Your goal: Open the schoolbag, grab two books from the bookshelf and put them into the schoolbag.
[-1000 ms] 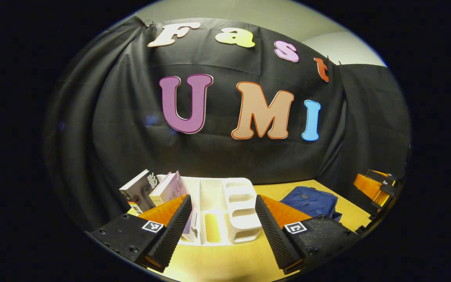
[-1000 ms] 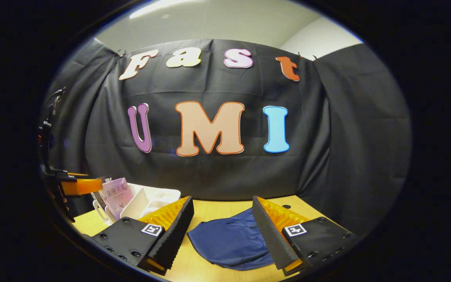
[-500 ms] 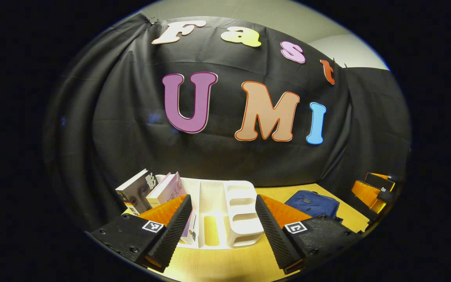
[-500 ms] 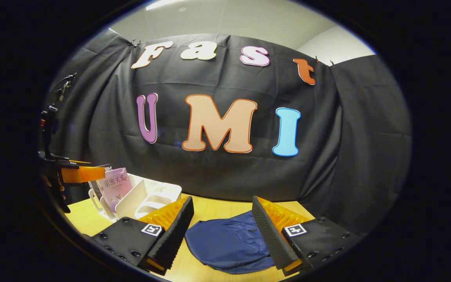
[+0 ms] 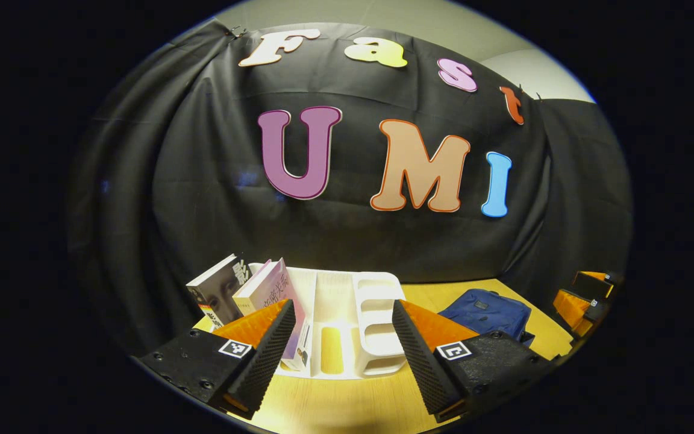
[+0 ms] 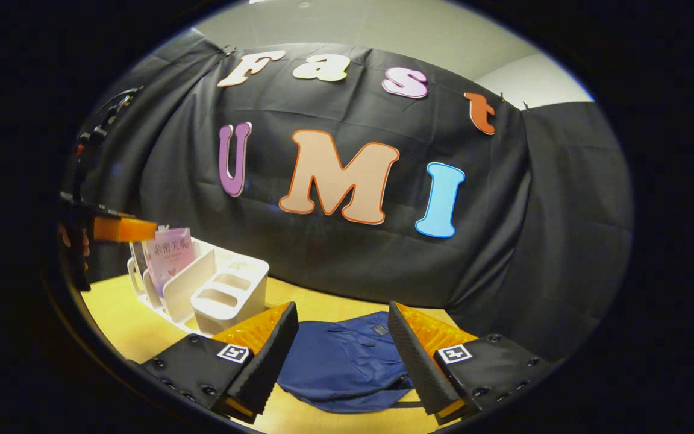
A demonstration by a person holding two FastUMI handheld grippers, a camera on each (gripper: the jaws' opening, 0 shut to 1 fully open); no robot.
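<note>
Two books [image 5: 250, 295] lean in the white bookshelf [image 5: 347, 325] on the desk [image 5: 347, 404] ahead of the left tool [image 5: 342, 343], its fingers spread and empty, while the right tool [image 6: 341, 349], likewise spread, hangs over the blue schoolbag [image 6: 341, 367] lying flat beside the shelf.

Light wooden table [image 5: 347, 404]; black cloth wall [image 6: 534, 241] behind; pale ceiling [image 6: 383, 30] above cloth.
</note>
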